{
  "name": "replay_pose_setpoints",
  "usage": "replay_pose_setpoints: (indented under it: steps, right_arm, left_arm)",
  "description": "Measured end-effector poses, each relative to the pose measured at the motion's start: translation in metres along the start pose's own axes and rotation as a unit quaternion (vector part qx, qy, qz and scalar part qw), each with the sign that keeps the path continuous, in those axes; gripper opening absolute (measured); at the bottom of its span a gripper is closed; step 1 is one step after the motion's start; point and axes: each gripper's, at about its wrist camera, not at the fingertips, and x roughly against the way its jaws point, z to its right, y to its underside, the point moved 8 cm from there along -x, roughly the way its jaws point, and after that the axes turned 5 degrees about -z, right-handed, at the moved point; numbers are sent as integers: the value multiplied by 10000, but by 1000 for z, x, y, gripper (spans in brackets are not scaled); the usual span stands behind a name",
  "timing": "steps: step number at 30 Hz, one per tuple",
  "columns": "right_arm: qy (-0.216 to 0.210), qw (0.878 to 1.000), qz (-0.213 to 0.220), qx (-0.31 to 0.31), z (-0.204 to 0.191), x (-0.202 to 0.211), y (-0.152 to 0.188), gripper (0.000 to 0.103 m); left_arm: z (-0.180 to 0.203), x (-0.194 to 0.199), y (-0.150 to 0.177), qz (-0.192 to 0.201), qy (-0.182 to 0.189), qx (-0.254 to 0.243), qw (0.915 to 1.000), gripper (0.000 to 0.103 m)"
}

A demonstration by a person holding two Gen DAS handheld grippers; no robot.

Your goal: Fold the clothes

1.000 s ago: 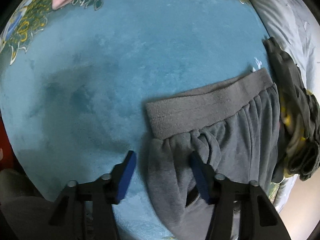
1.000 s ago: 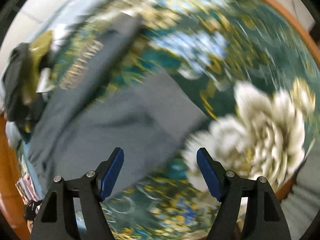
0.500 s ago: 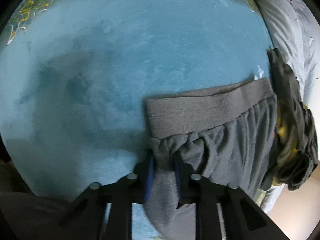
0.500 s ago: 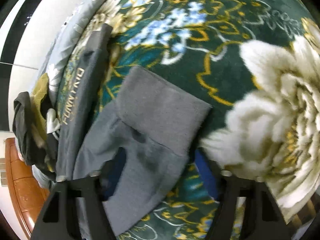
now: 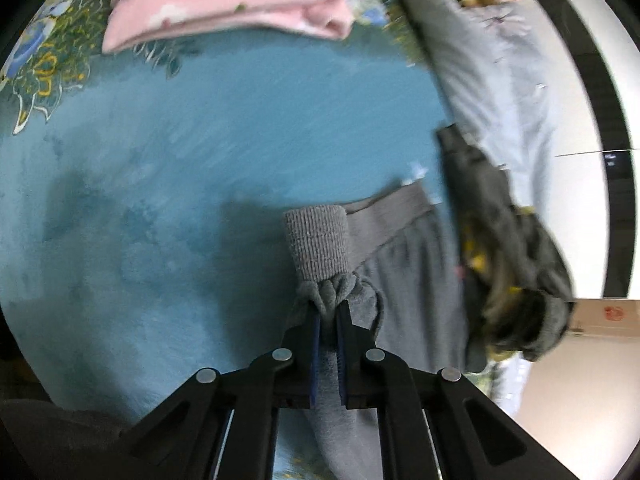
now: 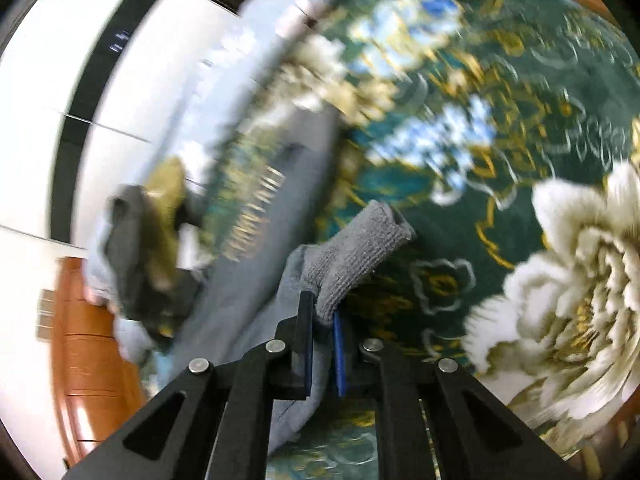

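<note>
Grey sweatpants lie on a blue floral blanket. My left gripper is shut on bunched fabric just below the ribbed waistband, which is lifted and folded over. In the right wrist view my right gripper is shut on the pants at a ribbed cuff, raised above the dark green floral blanket. The rest of the grey pants hang away to the left.
A stack of folded clothes, pink on the bottom, lies at the far end. A crumpled dark garment with yellow sits right of the pants, on a pale grey quilt. A dark lettered garment lies beside the pants. Wooden bed frame at left.
Both grippers closed on the grey pants, left near the waistband and right at the cuff, and have lifted them. The waistband corner has folded up and the views have tilted and blurred.
</note>
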Motion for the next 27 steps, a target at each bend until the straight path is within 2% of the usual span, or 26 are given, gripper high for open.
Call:
replay_pose_setpoints:
  steps: [2, 6, 10, 17, 21, 27]
  right_arm:
    - [-243, 9996, 145, 63, -17, 13, -8, 9]
    - [-228, 9992, 99, 320, -53, 11, -27, 8]
    - [-138, 9996, 19, 246, -75, 0, -49, 8]
    - [360, 9983, -394, -228, -71, -77, -100, 8]
    - [698, 9952, -558, -406, -73, -114, -128, 8]
    - [1022, 9916, -571, -557, -82, -160, -167, 8]
  left_arm:
    - [24, -1, -14, 116, 8, -188, 9998, 7]
    - [50, 0, -12, 144, 30, -121, 9998, 7]
    - [51, 5, -18, 177, 215, 253, 9993, 7]
    - [90, -16, -43, 77, 196, 460, 9987, 7]
    - [119, -42, -63, -116, 210, 541, 9982, 7]
    - [150, -94, -95, -415, 148, 635, 9970, 7]
